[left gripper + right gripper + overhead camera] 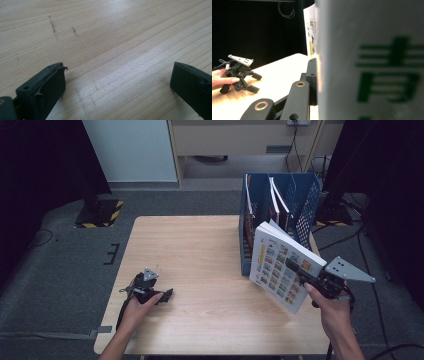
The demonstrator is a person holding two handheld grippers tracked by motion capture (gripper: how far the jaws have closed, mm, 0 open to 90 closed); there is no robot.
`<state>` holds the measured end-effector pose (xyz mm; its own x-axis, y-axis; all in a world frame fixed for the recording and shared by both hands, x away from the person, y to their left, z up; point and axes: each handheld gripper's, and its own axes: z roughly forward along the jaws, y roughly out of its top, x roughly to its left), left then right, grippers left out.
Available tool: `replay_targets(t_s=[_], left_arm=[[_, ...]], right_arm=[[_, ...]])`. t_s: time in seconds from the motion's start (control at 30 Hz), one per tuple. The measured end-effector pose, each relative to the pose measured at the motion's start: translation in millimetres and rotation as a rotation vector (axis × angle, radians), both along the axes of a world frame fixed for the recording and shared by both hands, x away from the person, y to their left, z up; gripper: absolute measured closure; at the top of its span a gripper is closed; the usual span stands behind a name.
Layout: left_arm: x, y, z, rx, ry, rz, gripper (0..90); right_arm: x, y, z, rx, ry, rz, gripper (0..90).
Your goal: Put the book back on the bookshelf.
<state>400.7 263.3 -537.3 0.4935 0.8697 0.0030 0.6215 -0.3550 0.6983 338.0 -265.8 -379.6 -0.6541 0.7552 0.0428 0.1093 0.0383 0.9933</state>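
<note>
My right gripper (pixel 301 273) is shut on a thin white book (pixel 277 262) whose cover carries rows of small coloured pictures. It holds the book tilted above the table's right side, just in front of a blue file rack (pixel 306 202). In the right gripper view the book (pixel 372 62) stands very close, with one black finger (pixel 312 75) pressed flat against its left face; the other finger is hidden behind it. My left gripper (pixel 166 295) rests low on the wooden table (pixel 200 250) at the front left. Its jaws stand wide apart over bare wood (pixel 112 37), with nothing between them.
The blue rack stands at the table's back right and holds several upright books or magazines (pixel 276 200). Dark curtains flank the table, and cables run over the grey floor (pixel 60 270) around it. The left gripper (pixel 255 82) and its hand appear far off in the right gripper view.
</note>
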Motion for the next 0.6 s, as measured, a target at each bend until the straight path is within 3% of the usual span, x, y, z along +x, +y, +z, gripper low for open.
replay_targets(t_s=[0.6], left_arm=[[0.2, -0.4, 0.0, 0.0, 0.001, 0.003, 0.0]], right_arm=[[-10.6, -22.4, 5.4, 0.004, -0.004, -0.05, 74.0]])
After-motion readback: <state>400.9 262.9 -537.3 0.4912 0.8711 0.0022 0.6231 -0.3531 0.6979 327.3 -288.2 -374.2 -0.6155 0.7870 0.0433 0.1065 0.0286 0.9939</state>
